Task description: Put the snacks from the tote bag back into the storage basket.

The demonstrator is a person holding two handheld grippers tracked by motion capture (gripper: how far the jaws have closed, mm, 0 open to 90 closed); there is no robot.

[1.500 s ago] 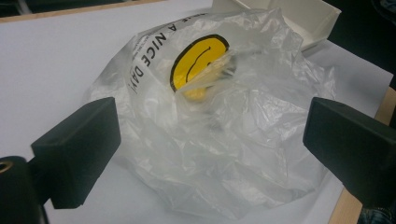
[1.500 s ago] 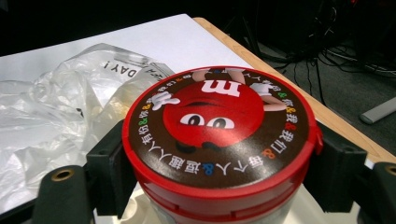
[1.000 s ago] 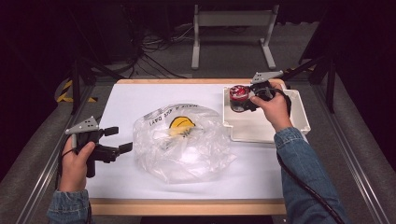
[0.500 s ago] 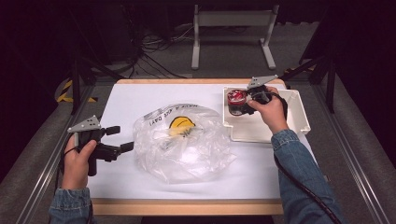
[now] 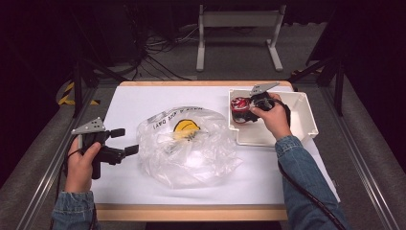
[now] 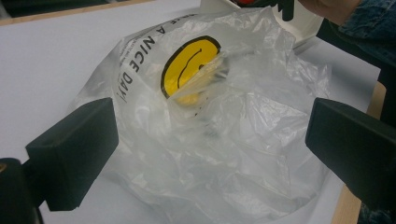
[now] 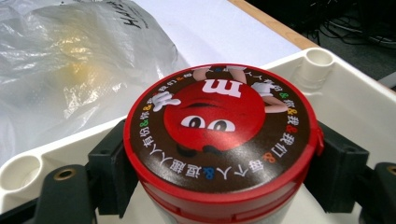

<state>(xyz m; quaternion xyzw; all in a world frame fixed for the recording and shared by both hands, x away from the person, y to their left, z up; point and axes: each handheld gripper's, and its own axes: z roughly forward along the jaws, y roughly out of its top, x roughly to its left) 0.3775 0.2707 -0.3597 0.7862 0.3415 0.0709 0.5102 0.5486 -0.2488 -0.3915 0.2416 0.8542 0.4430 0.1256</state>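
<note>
A clear plastic bag [image 5: 184, 146] with a yellow smiley face and black lettering lies crumpled at the table's middle. My left gripper [image 5: 125, 141] stands open just left of it, and the bag [image 6: 219, 121] spreads between and beyond the two jaws. A round candy tub [image 5: 239, 109] with a red cartoon-face lid [image 7: 219, 123] sits in the left part of the white tray [image 5: 306, 115]. My right gripper [image 5: 242, 111] is shut on the tub, one jaw on each side below the lid.
White paper [image 5: 143, 103] covers the wooden table. The tray's rim [image 7: 56, 151] stands between the tub and the bag [image 7: 60, 65]. Beyond the far edge are a metal stand [image 5: 237, 33] and floor cables [image 5: 163, 52].
The right hand and tub have shifted slightly toward the left inside the tray. The left gripper has stayed put beside the bag.
</note>
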